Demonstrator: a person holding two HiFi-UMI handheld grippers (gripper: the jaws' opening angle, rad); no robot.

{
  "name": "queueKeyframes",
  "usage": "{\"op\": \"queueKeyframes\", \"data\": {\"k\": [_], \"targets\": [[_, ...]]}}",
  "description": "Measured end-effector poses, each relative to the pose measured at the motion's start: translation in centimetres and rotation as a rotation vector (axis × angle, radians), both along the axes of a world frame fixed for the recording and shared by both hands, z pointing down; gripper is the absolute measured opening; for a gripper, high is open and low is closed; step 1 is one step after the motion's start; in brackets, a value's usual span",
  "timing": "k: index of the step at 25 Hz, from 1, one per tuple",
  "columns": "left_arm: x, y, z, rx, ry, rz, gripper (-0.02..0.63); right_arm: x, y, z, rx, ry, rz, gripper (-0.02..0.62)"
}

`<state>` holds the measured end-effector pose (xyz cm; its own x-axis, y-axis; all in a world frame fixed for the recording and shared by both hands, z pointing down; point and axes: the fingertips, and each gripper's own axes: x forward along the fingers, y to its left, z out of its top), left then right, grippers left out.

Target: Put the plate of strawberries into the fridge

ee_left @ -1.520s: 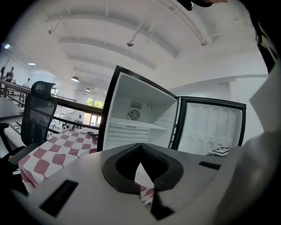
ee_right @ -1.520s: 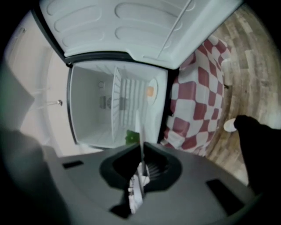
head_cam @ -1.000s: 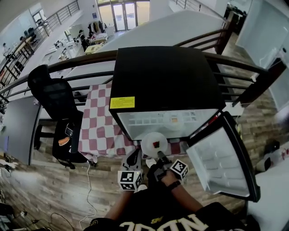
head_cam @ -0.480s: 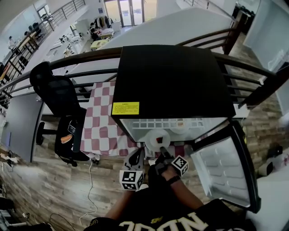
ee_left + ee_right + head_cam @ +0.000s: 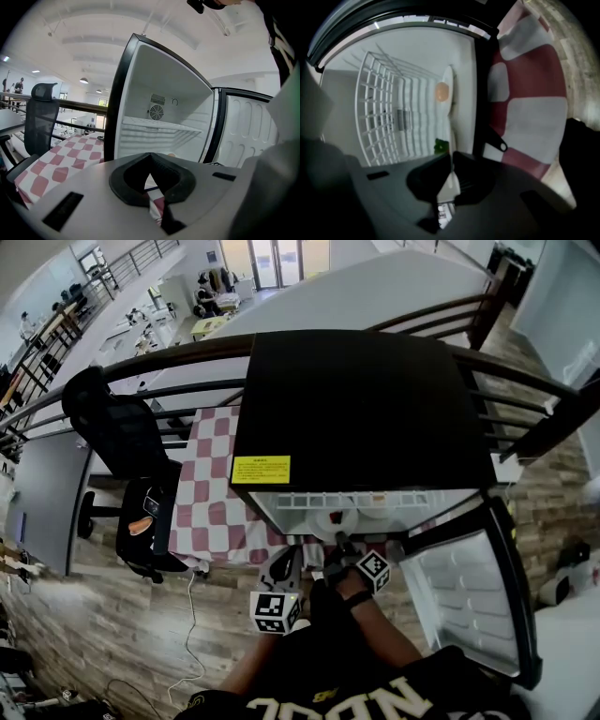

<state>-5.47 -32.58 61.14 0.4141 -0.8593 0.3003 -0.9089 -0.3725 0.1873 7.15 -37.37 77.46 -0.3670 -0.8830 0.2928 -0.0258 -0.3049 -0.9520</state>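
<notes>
A white plate (image 5: 330,521) with a strawberry lies just inside the open black fridge (image 5: 356,399), under its white wire shelf (image 5: 375,499). My right gripper (image 5: 341,542) is shut on the plate's near rim. In the right gripper view the plate (image 5: 451,143) runs edge-on away from the right gripper (image 5: 451,174), with a green strawberry leaf (image 5: 438,146) beside it. My left gripper (image 5: 281,570) hangs lower left of the plate, outside the fridge. In its own view the left gripper (image 5: 150,158) is shut on nothing and faces the fridge's white inside (image 5: 159,126).
A second plate with an orange item (image 5: 442,92) lies deeper in the fridge. The fridge door (image 5: 469,587) stands open at the right. A red-and-white checked cloth (image 5: 216,484) covers the table left of the fridge, with a black chair (image 5: 122,446) beyond it. A railing (image 5: 525,409) runs behind.
The right gripper has carried the plate forward from in front of the fridge opening to just inside it. The left gripper has stayed low at the left.
</notes>
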Motion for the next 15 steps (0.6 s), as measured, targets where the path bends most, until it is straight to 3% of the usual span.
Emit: {"op": "queueKeyframes", "data": {"k": [15], "targets": [[-0.6,0.2,0.8,-0.03,0.002,-0.012,0.017,-0.9,-3.7,0.6,-0.031,0.077,-0.014,0.029]]}}
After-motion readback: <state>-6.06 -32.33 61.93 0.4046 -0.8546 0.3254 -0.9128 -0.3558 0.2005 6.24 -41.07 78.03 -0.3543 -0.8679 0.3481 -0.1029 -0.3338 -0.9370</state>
